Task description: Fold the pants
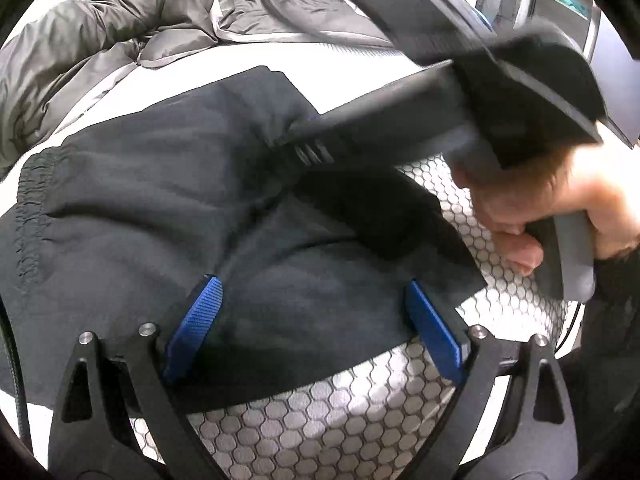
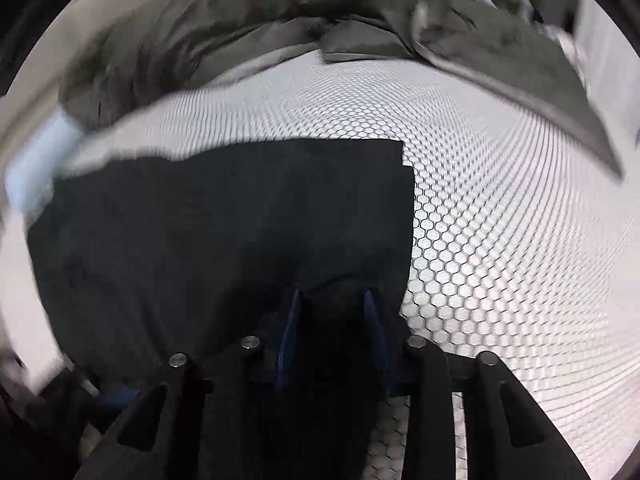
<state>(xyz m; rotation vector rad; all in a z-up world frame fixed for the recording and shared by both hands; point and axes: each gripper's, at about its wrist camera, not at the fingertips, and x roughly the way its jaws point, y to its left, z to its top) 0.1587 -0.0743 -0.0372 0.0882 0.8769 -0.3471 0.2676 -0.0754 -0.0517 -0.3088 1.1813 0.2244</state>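
Note:
Dark pants [image 1: 168, 208] lie spread on a white honeycomb-patterned surface [image 1: 320, 420], with the elastic waistband [image 1: 30, 216] at the left. My left gripper [image 1: 312, 284] stands wide open low over the pants' near edge, its blue fingers [image 1: 196, 328] on either side of flat cloth. My right gripper [image 1: 298, 148] reaches in from the upper right, held by a person's hand [image 1: 560, 208]. Creases in the cloth run together at its tips. In the right wrist view the right gripper [image 2: 332, 300] has its fingers narrowly apart with dark pants [image 2: 200, 240] cloth bunched between them.
A crumpled grey jacket [image 1: 100, 40] lies along the far side of the surface, also seen as the grey jacket [image 2: 280, 12] in the right wrist view. Bare honeycomb surface [image 2: 500, 220] shows to the right of the pants. A blurred pale blue object [image 2: 36, 168] sits at the left.

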